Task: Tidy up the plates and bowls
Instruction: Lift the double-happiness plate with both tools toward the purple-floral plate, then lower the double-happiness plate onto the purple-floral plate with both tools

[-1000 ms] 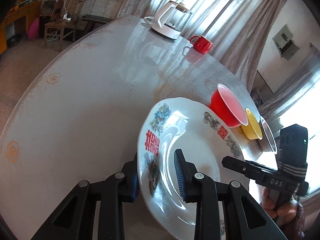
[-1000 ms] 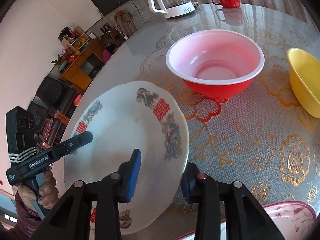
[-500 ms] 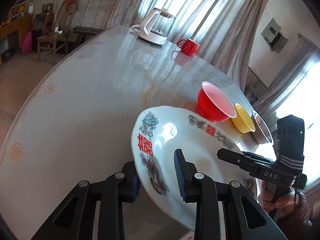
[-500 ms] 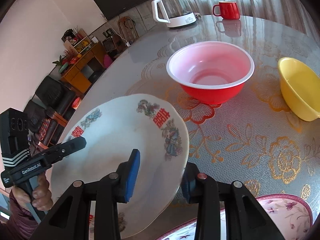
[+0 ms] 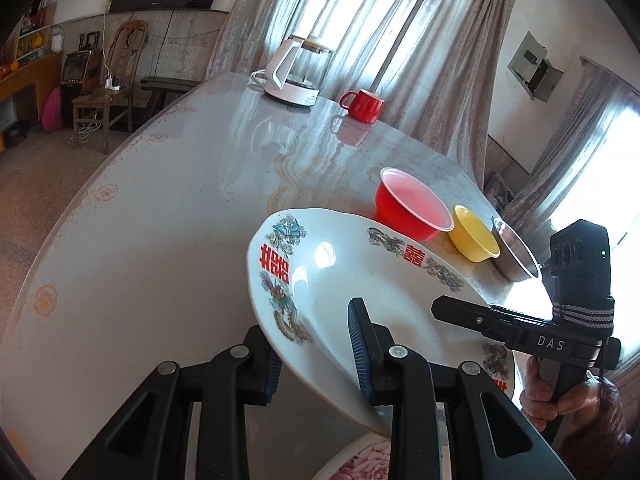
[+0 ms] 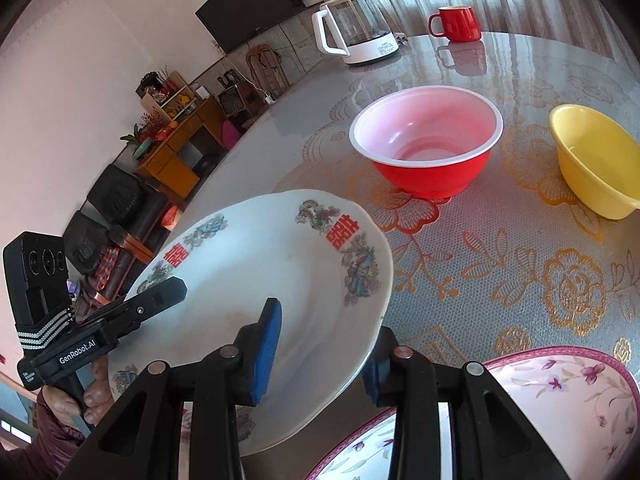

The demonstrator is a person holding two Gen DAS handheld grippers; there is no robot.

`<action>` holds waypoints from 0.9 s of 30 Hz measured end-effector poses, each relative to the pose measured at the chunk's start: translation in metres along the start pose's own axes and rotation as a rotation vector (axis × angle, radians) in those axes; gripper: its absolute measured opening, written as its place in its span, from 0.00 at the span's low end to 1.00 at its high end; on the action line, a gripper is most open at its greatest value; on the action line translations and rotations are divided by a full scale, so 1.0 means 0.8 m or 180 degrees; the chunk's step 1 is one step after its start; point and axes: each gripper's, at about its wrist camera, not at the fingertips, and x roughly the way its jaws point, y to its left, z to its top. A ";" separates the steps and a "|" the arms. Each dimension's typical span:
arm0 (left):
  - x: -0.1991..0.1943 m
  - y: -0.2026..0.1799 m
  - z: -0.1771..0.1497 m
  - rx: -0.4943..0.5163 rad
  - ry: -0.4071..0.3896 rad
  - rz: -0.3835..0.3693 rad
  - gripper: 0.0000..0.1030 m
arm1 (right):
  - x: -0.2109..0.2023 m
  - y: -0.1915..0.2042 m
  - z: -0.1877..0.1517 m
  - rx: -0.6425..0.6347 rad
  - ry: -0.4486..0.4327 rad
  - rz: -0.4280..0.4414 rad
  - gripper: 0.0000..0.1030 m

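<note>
You hold the white dragon-patterned porcelain plate (image 6: 256,280) aloft, left gripper (image 5: 314,354) and right gripper (image 6: 320,350) clamping opposite rims, poised to lower onto the pink-rimmed floral plate (image 6: 560,396) at five o'clock.

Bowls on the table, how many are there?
3: a red bowl, a yellow bowl right of it, then a metal bowl, seen only in the left wrist view. Others may be hidden.

Twin wrist fisheyes, close above the worktop (image 5: 168,200), peer along their own jaws — each catches the other at 3 and 9 o'clock, sharing white plate (image 5: 340,280), red bowl (image 6: 428,140), kettle (image 6: 356,28).
</note>
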 end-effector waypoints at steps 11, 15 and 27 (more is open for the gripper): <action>-0.024 -0.028 -0.001 0.0148 -0.0204 -0.0054 0.31 | -0.034 0.009 -0.011 -0.0139 -0.0327 -0.0031 0.35; -0.035 -0.041 -0.003 0.0202 -0.0269 -0.0076 0.31 | -0.049 0.008 -0.018 -0.0173 -0.0428 -0.0040 0.35; -0.059 -0.110 -0.034 0.0433 -0.0315 -0.0290 0.33 | -0.125 -0.004 -0.056 -0.0186 -0.0697 -0.0163 0.35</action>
